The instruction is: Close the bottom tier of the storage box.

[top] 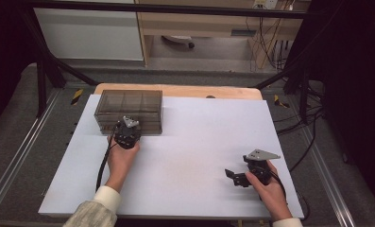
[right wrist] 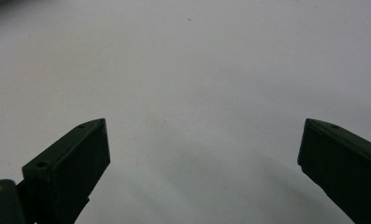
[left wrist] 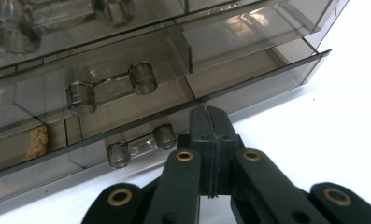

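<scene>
Fingers on the left gripper [left wrist: 209,112] are pressed together, tips against the bottom drawer's front; right gripper [right wrist: 199,140] spread over the white surface [top: 194,156]. Smoked plastic drawer box [top: 128,111] sits near the far-left corner. Probably light, stiff, slippery, so grab a dumbbell-shaped handle [left wrist: 141,145].

Smoky grey translucent drawer box [top: 128,111], white table sheet [top: 190,156], black jaws.

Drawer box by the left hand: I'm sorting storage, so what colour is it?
The drawer box is see-through smoky grey plastic, clearest in the left gripper view.
</scene>
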{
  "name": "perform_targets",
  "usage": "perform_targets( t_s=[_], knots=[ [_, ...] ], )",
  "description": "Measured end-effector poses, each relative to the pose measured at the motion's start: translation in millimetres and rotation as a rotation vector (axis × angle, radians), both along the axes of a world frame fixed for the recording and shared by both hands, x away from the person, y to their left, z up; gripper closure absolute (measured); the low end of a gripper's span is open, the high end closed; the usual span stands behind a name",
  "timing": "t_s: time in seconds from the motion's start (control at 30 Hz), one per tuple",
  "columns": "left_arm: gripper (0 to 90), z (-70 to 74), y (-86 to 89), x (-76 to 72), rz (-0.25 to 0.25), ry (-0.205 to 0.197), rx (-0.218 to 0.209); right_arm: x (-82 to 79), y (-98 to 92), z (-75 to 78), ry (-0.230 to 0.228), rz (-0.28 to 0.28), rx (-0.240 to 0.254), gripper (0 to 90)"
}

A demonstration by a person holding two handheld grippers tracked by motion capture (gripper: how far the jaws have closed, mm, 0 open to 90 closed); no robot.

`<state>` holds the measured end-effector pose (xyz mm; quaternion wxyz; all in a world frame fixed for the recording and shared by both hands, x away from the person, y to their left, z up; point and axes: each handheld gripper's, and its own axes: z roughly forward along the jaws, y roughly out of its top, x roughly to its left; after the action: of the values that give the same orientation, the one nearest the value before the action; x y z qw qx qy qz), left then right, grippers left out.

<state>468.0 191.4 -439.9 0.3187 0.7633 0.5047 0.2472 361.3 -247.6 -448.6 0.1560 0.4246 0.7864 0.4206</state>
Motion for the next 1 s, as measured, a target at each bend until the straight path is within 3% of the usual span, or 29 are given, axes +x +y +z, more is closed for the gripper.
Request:
perform_targets(
  t_s=[0.23,1.0],
  knots=[
    [90.0,-2.3,0.5,1.8,0.002,0.003,0.004,0.1,2.0,-0.7,-0.005,0.011,-0.021,2.8],
    [90.0,-4.1,1.4,3.7,0.007,0.007,0.001,0.5,2.1,-0.9,-0.006,0.017,-0.014,3.1]
  ],
)
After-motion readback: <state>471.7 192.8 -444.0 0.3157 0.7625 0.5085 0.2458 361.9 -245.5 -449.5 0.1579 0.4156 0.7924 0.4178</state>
